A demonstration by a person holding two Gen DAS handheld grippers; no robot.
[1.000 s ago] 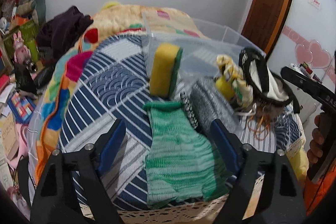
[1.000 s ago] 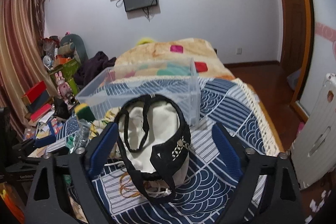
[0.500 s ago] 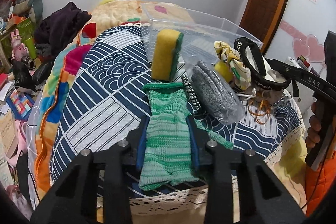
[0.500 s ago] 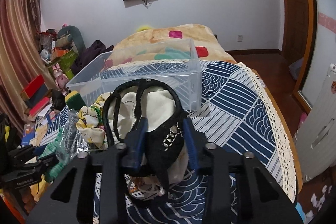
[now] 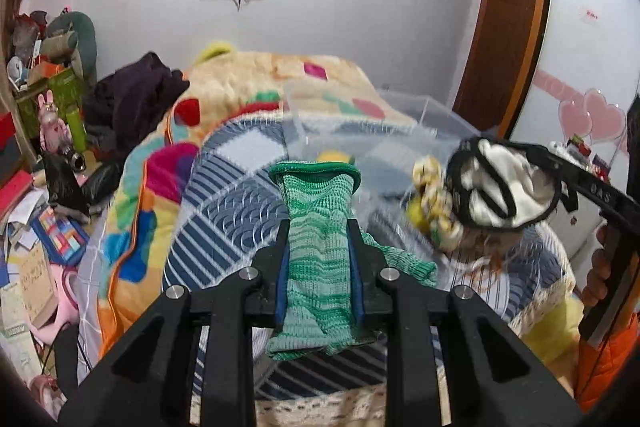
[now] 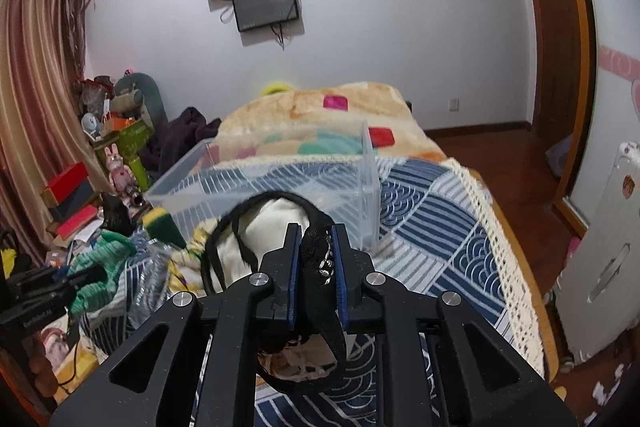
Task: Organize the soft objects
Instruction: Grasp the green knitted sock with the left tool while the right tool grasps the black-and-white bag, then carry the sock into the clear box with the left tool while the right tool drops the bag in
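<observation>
My left gripper [image 5: 318, 227] is shut on a green striped knit cloth [image 5: 316, 247] and holds it lifted above the bed. The cloth also shows in the right wrist view [image 6: 102, 269]. My right gripper [image 6: 316, 233] is shut on the black strap of a cream and black pouch [image 6: 276, 227], lifted off the bed; the pouch also shows in the left wrist view [image 5: 494, 187]. A clear plastic bin [image 6: 280, 187] stands on the blue patterned bedspread [image 6: 432, 227] just beyond both grippers. A yellow-green sponge [image 6: 160, 221] leans by the bin's left corner.
A floral fabric bundle [image 5: 434, 207] and a clear bag with grey fabric [image 6: 150, 267] lie between the two held items. A dark garment [image 5: 136, 99] lies on the colourful blanket [image 5: 256, 83] at the bed's far left. Clutter [image 6: 80, 195] fills the floor at left.
Both grippers went from open to shut: the left closed on the green cloth and lifted it, the right closed on the pouch strap and lifted it. Both views have tilted up.
</observation>
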